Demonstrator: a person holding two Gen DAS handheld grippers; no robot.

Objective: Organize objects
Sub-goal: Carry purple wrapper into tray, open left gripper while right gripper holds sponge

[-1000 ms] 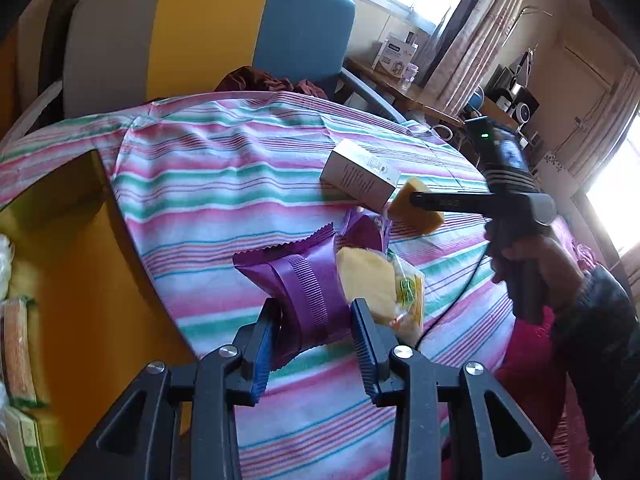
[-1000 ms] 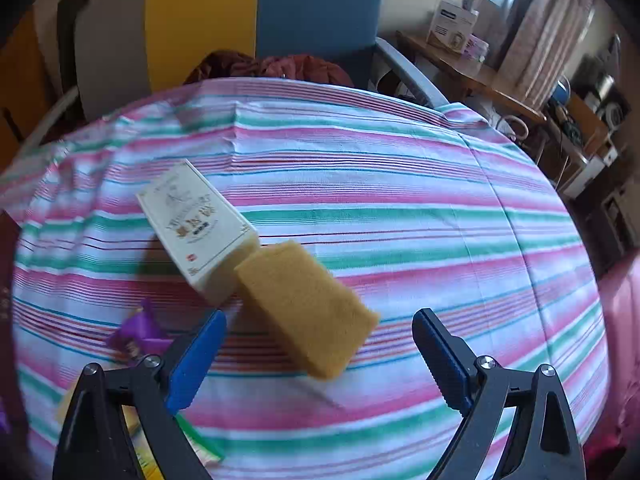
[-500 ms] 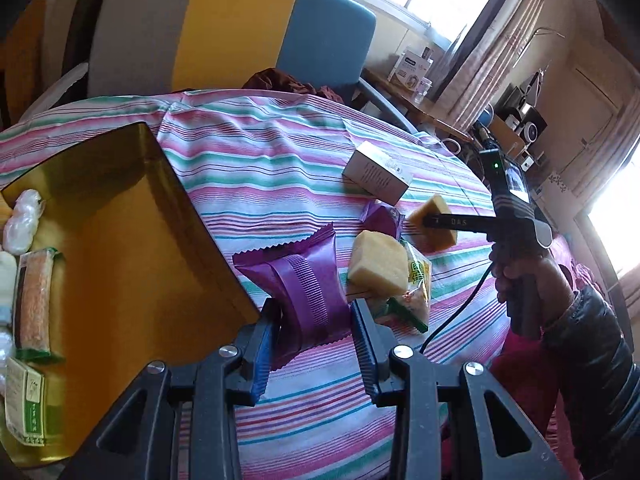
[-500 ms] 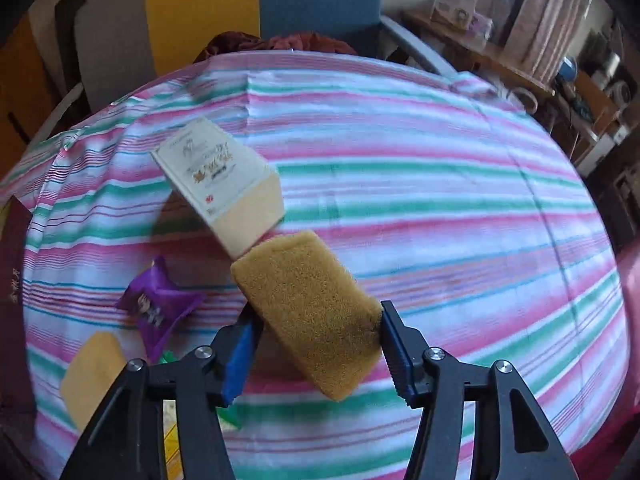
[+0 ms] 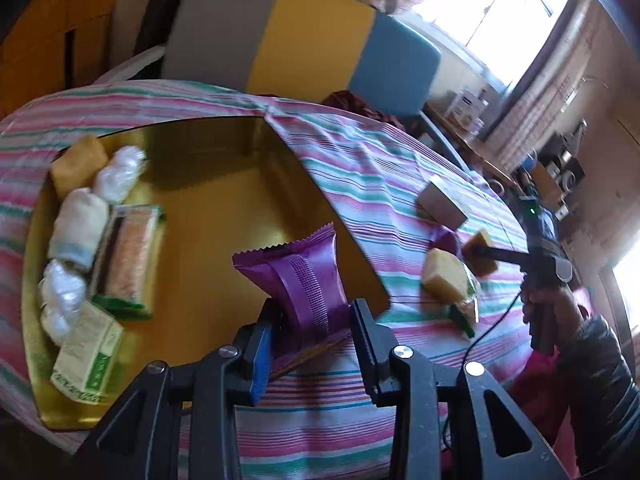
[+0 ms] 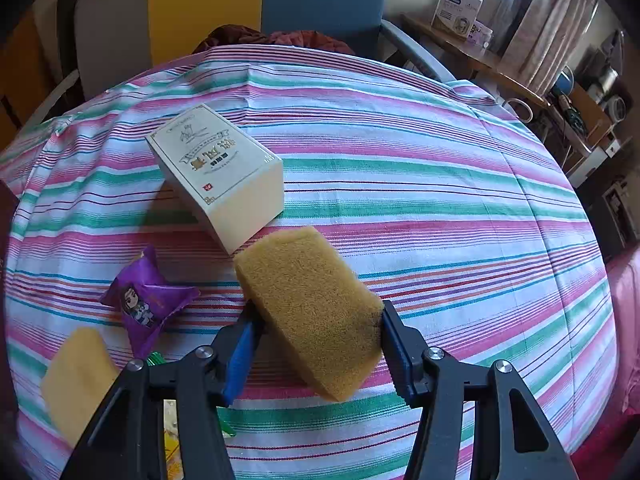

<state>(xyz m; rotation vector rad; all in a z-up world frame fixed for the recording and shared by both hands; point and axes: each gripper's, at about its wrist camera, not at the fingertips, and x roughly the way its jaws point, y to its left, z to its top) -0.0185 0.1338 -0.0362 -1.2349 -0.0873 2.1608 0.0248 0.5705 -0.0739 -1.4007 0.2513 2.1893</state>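
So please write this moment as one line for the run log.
left hand-held gripper: shut on purple packet, above gold tray | right hand-held gripper: shut on brown sponge | white box: on table

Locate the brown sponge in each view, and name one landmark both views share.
Left wrist: the sponge is small at far right, gripped by the right gripper.
Right wrist: the sponge is at lower centre, between that gripper's fingers.
Shared landmark: the white box just beyond the sponge.
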